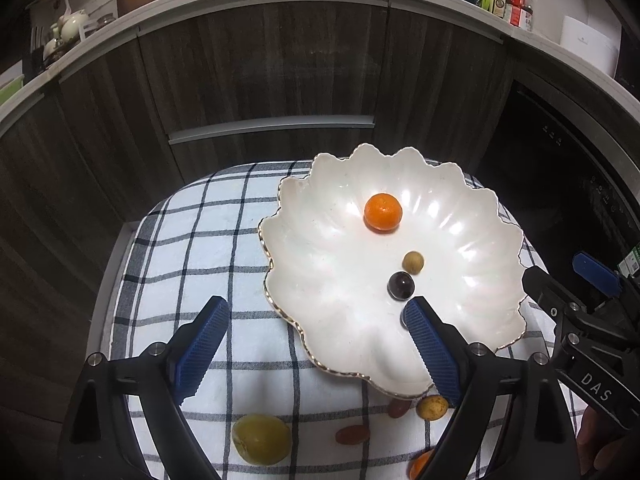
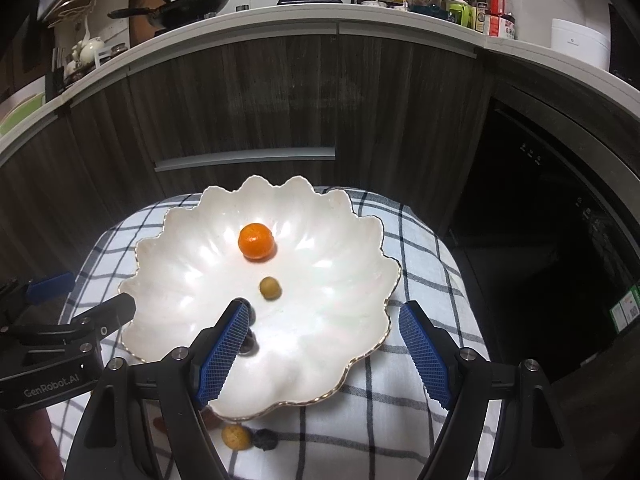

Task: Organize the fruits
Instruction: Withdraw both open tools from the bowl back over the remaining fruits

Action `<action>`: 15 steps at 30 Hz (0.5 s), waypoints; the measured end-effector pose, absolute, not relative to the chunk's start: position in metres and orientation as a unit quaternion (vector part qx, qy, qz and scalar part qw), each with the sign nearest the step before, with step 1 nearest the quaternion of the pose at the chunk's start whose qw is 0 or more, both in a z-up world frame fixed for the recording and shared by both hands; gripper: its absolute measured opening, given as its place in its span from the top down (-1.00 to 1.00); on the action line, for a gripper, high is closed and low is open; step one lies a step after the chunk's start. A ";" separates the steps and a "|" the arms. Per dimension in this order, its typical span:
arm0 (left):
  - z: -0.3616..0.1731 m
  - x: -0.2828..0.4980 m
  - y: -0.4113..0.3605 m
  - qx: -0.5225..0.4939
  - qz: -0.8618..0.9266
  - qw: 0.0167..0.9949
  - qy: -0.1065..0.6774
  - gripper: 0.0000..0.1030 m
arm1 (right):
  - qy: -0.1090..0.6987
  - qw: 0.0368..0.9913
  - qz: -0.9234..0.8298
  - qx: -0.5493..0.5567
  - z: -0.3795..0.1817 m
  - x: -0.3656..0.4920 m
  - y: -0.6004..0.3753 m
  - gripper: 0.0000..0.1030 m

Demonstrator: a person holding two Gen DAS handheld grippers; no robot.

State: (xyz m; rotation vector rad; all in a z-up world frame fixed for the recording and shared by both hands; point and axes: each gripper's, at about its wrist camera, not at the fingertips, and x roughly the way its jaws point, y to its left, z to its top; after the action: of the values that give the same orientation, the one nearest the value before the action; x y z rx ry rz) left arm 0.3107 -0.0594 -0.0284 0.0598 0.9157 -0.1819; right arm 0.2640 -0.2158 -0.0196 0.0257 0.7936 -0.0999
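Observation:
A white scalloped plate with a gold rim lies on a checked cloth. On it sit an orange, a small tan fruit and a dark grape. My left gripper hangs open over the plate's near left edge and holds nothing. My right gripper is open above the plate, also holding nothing. Its left finger partly hides dark grapes. The orange and tan fruit lie beyond it.
On the cloth in front of the plate lie a yellow-green fruit, a red grape, a reddish fruit, a yellow-brown fruit and a dark fruit. Dark kitchen cabinets and a crowded counter stand behind.

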 end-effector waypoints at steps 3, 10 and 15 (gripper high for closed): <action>-0.026 0.307 -0.057 0.029 -0.087 0.894 0.438 -0.77 | 0.385 0.922 -0.049 0.014 -0.017 0.261 -0.215 -0.53; -0.023 0.298 -0.054 0.028 -0.089 0.895 0.435 -0.80 | 0.381 0.923 -0.051 0.020 -0.014 0.252 -0.215 -0.53; -0.020 0.293 -0.050 0.027 -0.088 0.896 0.434 -0.80 | 0.379 0.924 -0.051 0.019 -0.012 0.248 -0.214 -0.53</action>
State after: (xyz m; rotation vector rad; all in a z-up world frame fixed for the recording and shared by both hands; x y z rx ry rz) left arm 0.2926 -0.0498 -0.0201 0.0556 0.8983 -0.1831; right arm 0.2477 -0.2139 -0.0116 0.0399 0.7780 -0.1050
